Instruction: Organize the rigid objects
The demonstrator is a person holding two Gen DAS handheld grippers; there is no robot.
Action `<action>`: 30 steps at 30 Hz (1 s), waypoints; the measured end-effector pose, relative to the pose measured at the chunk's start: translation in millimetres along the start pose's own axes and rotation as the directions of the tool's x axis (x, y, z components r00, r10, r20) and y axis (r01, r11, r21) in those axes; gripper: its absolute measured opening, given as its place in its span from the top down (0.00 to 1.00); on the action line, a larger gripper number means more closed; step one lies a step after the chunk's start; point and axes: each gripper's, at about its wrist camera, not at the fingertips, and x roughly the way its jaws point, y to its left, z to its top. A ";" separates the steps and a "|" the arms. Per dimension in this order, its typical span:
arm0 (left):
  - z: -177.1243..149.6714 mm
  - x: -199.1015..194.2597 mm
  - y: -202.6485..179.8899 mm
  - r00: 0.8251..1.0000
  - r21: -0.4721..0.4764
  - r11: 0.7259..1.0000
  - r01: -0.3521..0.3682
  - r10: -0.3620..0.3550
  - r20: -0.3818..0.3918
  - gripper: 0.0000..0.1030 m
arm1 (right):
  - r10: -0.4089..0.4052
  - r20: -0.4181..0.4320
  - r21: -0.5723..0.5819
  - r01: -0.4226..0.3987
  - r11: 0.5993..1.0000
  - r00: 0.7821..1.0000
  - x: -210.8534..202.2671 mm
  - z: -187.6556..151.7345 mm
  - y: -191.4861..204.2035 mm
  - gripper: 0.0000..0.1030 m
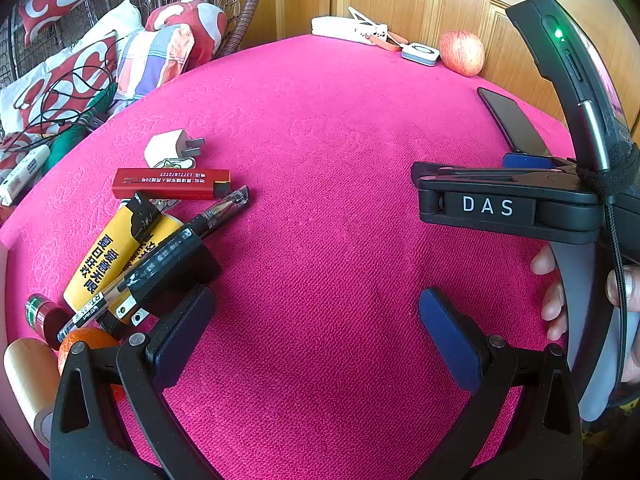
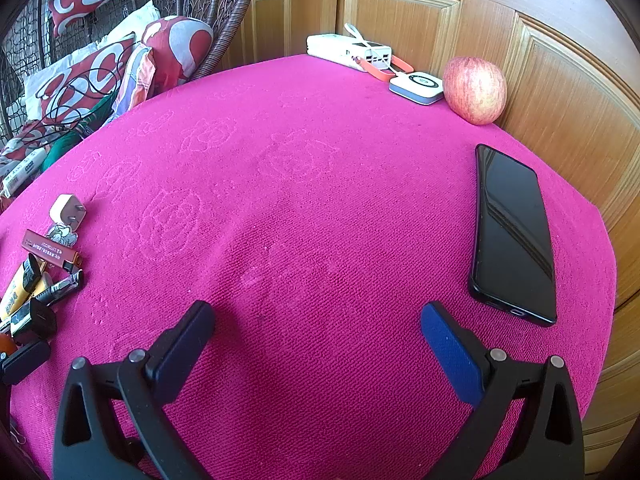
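- Left tool (image 1: 316,320) released, its two dark pads wide apart, nothing between them, hovering over bare pink cloth of the counter (image 1: 320,160)
- Right tool (image 2: 318,332) likewise released, pads spread, empty, over the middle of the same cloth; in the left view its body marked "DAS" sits at right, fingers of a hand (image 1: 556,300) wrapped on the grip
- Cluster of small things at the counter's left edge: white plug adapter (image 1: 176,146) farthest back, red flat box (image 1: 172,184) just in front of it, yellow tube (image 1: 108,256) with black cap nearer, pen (image 1: 216,212) lying slantwise across the tube, black charger block (image 1: 172,268) touching the pen
- Nearest corner of that cluster: small red and green jar (image 1: 44,312), orange (image 1: 86,344) partly behind the left tool's arm, gold cylinder (image 1: 28,380) at the frame edge
- Black phone (image 2: 512,232) lies flat, screen up, near the right edge, well apart from the cluster
- Far edge against the wooden panel: white power bank (image 2: 344,50), small white and grey puck (image 2: 418,88), red apple (image 2: 474,90) just beside the puck
- Red and white cushions (image 2: 96,76) and a wicker chair beyond the counter at left
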 end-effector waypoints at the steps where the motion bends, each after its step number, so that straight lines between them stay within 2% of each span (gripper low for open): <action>1: 0.0 0.0 0.0 1.000 0.000 1.000 0.000 0.000 0.000 0.00 | 0.000 0.000 0.000 0.000 1.000 1.000 0.0 0.0 0.0 0.00; 12: -1.1 -2.8 -1.3 1.000 -0.022 1.000 -0.011 0.011 -0.013 0.00 | 0.001 0.000 0.001 -0.001 1.000 1.000 -0.3 0.1 0.1 0.00; 14: -2.2 -13.6 -2.9 1.000 -0.048 0.998 0.028 -0.028 -0.007 0.00 | 0.002 0.000 0.002 -0.002 1.000 1.000 -0.4 0.1 0.1 0.00; 17: 1.2 -57.2 -0.9 0.993 -0.072 0.994 0.085 -0.079 0.090 0.00 | 0.006 0.002 0.004 -0.006 1.000 1.000 -1.5 -0.1 -0.7 0.00; 20: -0.2 -115.2 20.9 0.975 -0.127 0.989 0.080 -0.051 0.217 0.00 | 0.035 0.008 0.009 -0.035 0.999 0.999 -5.0 -0.8 -3.6 0.00; 22: -11.0 -151.5 46.5 0.958 -0.196 0.979 0.058 0.000 0.288 0.00 | 0.076 0.013 0.020 -0.077 0.997 0.997 -11.8 -0.6 -7.3 0.00; 24: -28.6 -183.4 75.0 0.932 -0.283 0.959 -0.022 0.123 0.342 0.00 | 0.114 0.048 0.041 -0.116 0.992 0.992 -24.0 2.9 -11.3 0.00; 27: -57.4 -215.6 110.8 0.891 -0.401 0.907 -0.127 0.282 0.355 0.00 | 0.157 0.126 0.051 -0.165 0.985 0.979 -50.0 12.0 -14.4 0.00; 30: -89.4 -236.3 136.2 0.866 -0.502 0.851 -0.153 0.360 0.347 0.00 | 0.218 0.218 0.029 -0.229 0.973 0.951 -81.5 21.0 -12.6 0.00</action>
